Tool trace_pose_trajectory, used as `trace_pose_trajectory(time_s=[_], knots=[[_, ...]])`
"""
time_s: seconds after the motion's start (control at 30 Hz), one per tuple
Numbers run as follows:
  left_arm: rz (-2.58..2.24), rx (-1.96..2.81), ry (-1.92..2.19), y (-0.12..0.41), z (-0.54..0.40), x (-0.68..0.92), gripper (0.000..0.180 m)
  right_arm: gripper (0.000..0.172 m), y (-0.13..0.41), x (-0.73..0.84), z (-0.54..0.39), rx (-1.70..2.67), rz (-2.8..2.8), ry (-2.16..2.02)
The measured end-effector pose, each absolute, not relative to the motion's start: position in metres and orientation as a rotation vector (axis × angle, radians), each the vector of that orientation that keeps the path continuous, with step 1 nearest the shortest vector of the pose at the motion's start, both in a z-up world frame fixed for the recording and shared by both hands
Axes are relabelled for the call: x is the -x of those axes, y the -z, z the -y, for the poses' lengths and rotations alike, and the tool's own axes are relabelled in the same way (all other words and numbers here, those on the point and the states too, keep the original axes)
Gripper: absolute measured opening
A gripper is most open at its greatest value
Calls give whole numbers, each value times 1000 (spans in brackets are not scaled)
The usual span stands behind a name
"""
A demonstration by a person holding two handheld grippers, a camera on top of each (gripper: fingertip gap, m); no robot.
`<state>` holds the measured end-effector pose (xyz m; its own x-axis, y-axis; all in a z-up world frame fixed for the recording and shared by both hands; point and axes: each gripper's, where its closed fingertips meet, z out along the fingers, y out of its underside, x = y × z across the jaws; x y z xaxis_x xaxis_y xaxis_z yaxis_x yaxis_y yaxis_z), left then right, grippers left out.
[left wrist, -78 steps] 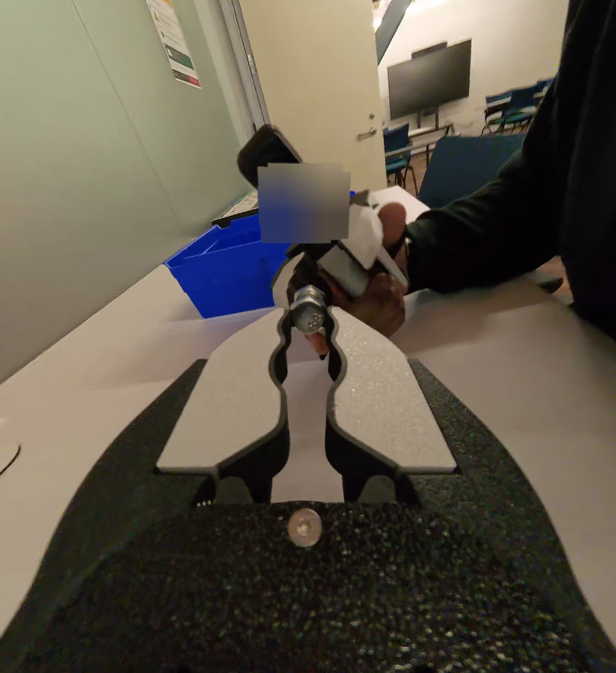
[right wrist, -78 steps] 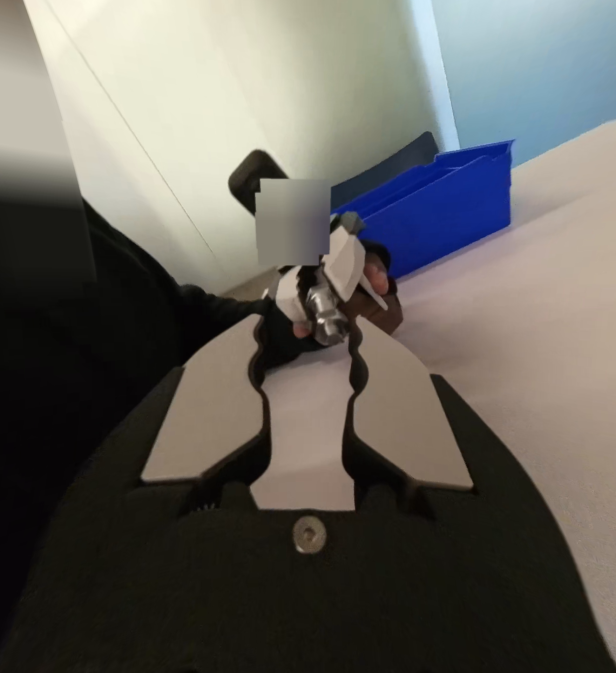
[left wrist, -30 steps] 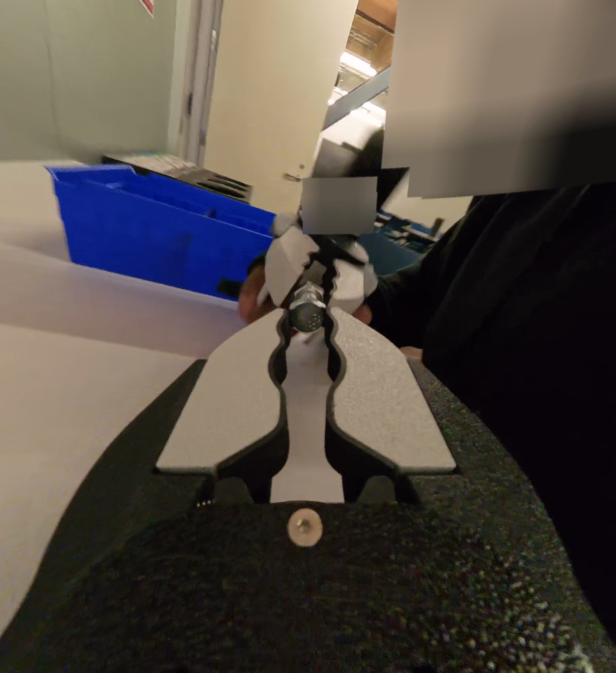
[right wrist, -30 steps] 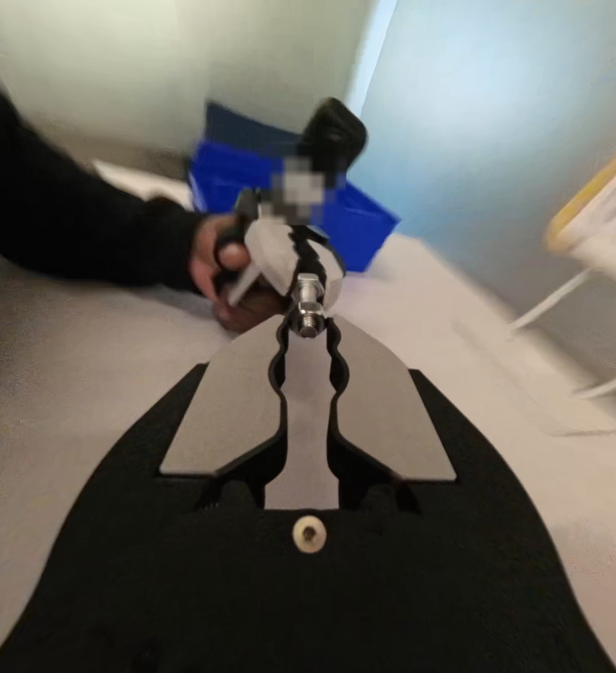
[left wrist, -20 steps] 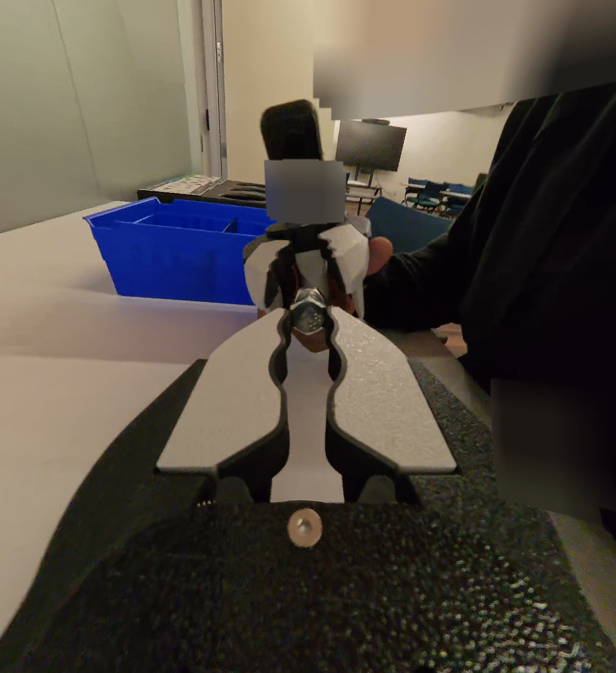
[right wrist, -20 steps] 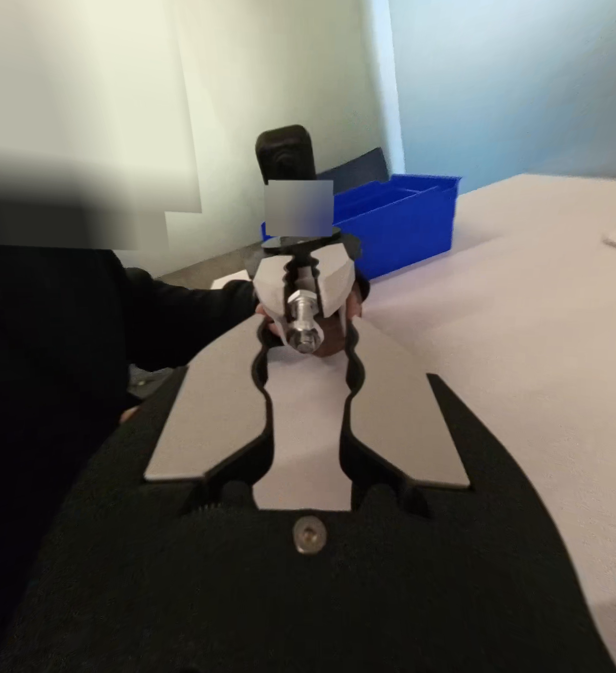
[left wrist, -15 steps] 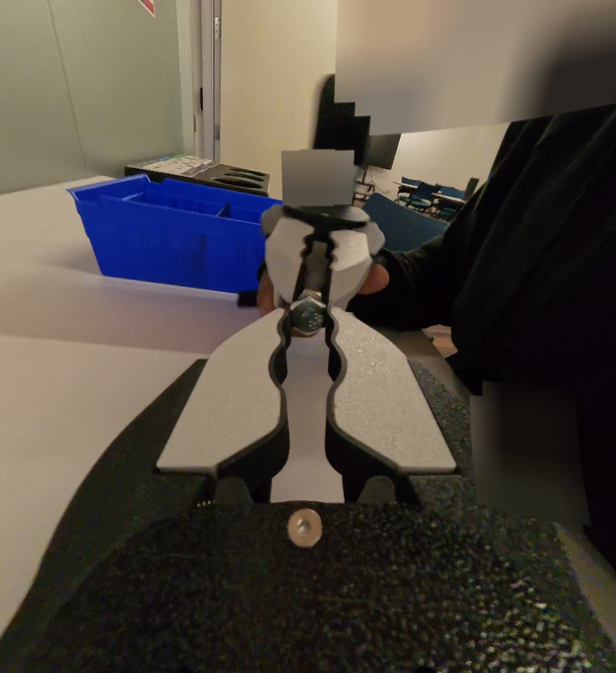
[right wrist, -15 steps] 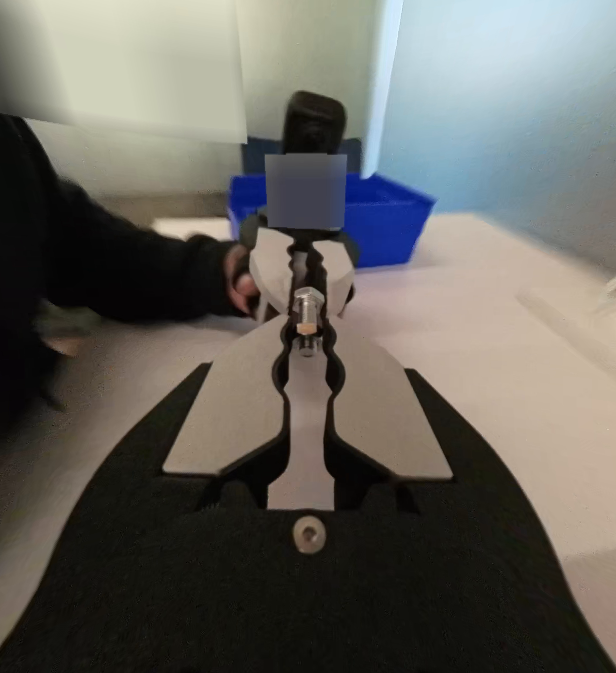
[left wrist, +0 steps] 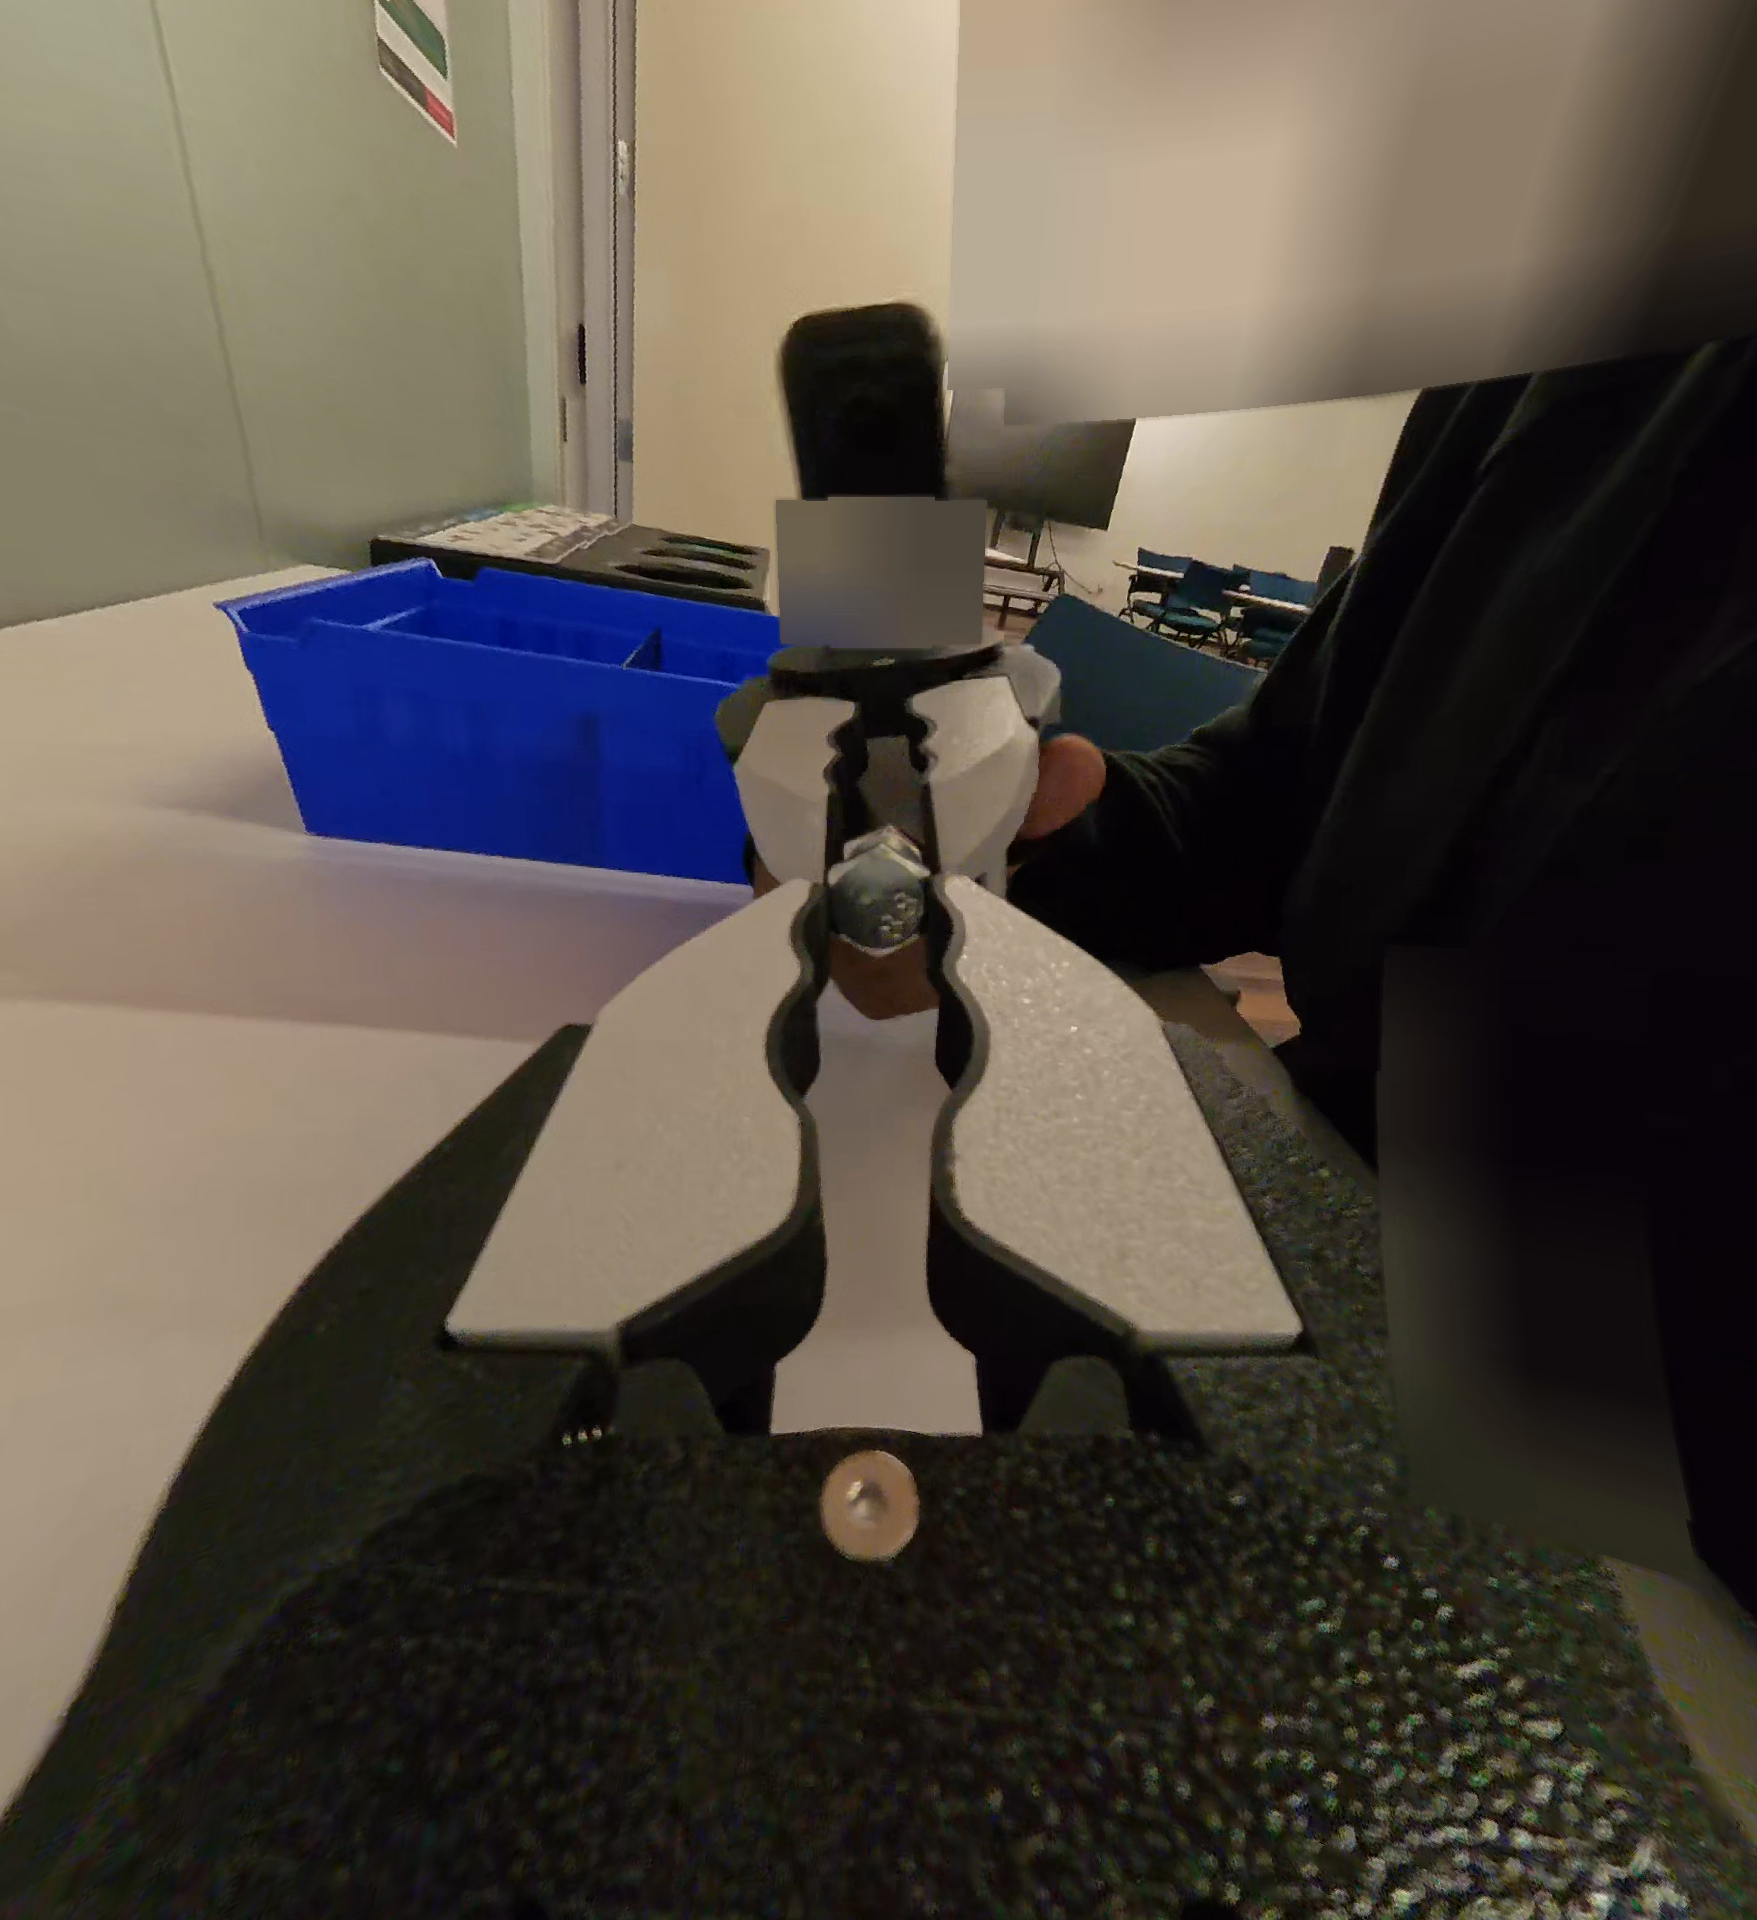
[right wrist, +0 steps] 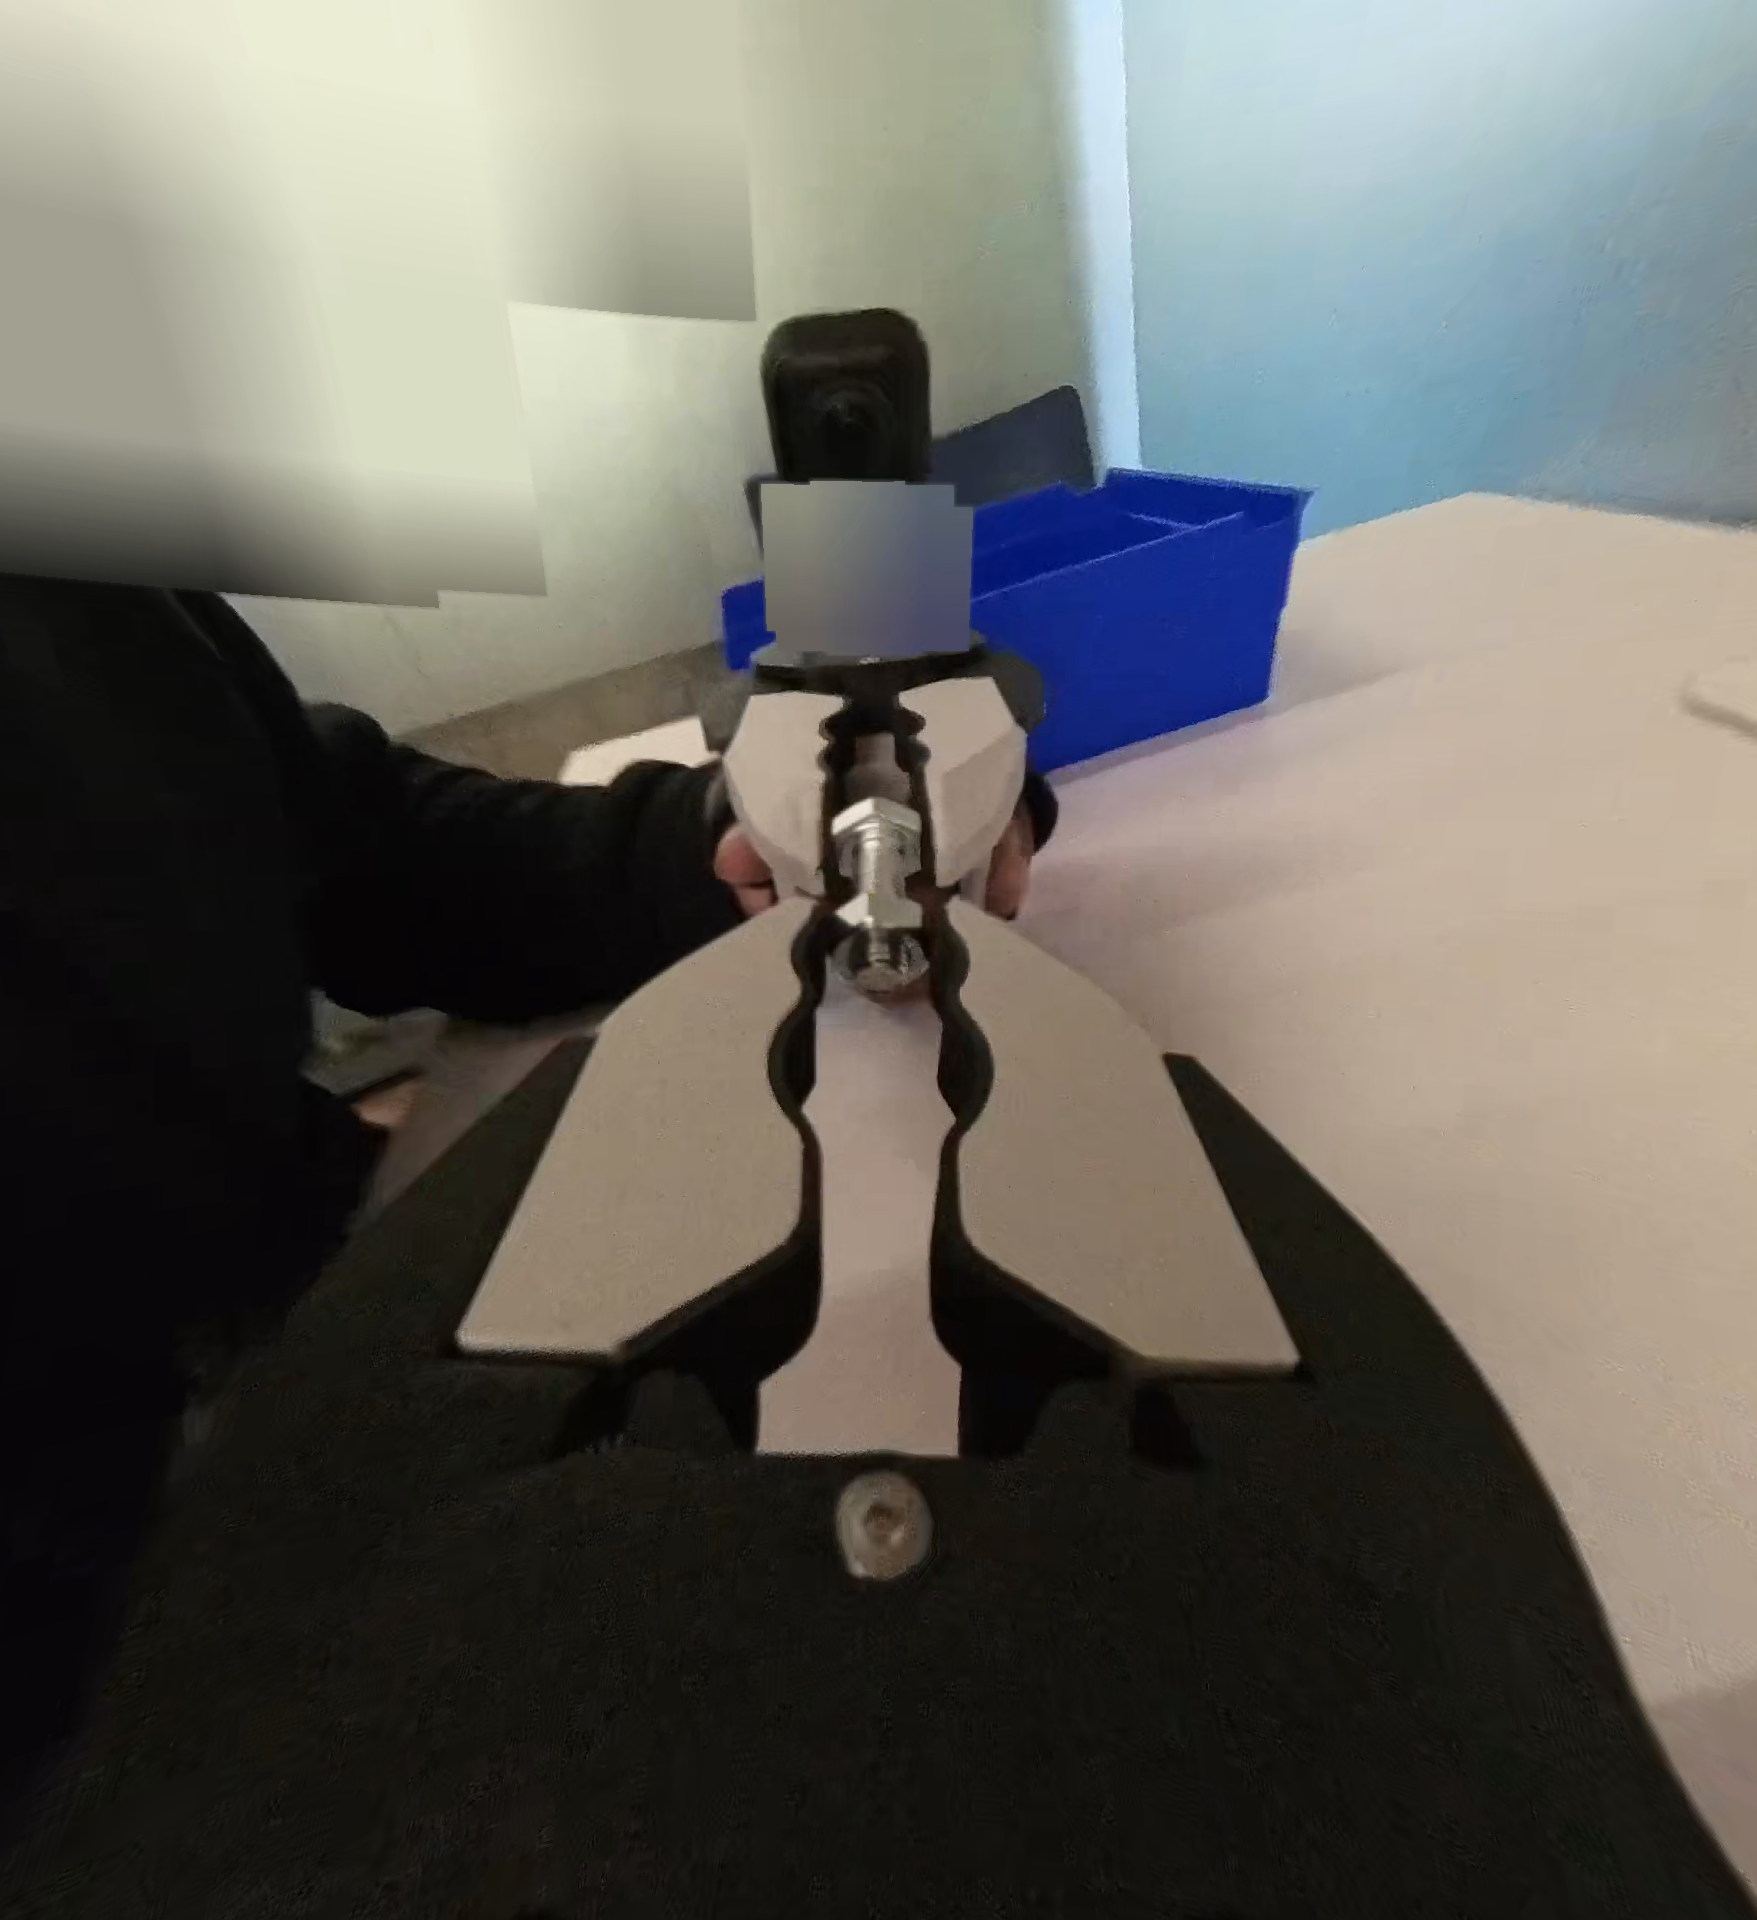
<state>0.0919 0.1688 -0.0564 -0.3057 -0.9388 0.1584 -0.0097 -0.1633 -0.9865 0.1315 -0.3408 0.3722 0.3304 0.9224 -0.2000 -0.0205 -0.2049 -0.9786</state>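
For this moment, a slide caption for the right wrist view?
Right gripper pinching a nut on a silver bolt held by the left gripper, blue bin behind.

From where I sit, a blue bin [left wrist: 500, 717] with inner dividers stands on the pale table [left wrist: 178, 1091], its far side toward the wall. Behind it I see a black tray [left wrist: 583, 545] with oval cut-outs and a printed top. A poster [left wrist: 417, 62] hangs on the grey-green wall beside a door frame [left wrist: 604, 260]. Farther back, a dark screen [left wrist: 1061, 468] is mounted on the wall above teal chairs [left wrist: 1206, 613], with a dark blue chair back [left wrist: 1134, 675] nearer. In my other feed the bin [right wrist: 1144, 623] sits before a light blue wall [right wrist: 1476, 229].
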Motion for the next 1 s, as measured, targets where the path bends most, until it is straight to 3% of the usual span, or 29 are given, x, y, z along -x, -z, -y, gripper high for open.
trace_pose_trajectory(time_s=[0.17,0.37,0.5,0.57,0.67,0.83,0.97,1.0], knots=[[-1293,1259,1763,61,-167,-94,17,19,-371,-134,343,1026,1209,-143],[-1265,1160,1683,49,-171,-89,17,53,-390,-141,336,1370,845,-906],[-1291,1122,1600,47,-171,-88,17,37,-387,-138,338,1486,708,-1285],[-1329,1133,1563,53,-169,-90,17,20,-375,-133,339,1544,749,-1266],[-1331,1164,1591,55,-169,-91,17,17,-371,-133,341,1487,889,-1033],[-1276,1269,1786,61,-167,-94,17,18,-367,-137,345,997,1230,-94],[-1261,1208,1722,54,-171,-92,17,59,-371,-137,337,1340,997,-638],[-1261,1185,1697,52,-172,-90,17,62,-373,-138,336,1404,919,-817]])
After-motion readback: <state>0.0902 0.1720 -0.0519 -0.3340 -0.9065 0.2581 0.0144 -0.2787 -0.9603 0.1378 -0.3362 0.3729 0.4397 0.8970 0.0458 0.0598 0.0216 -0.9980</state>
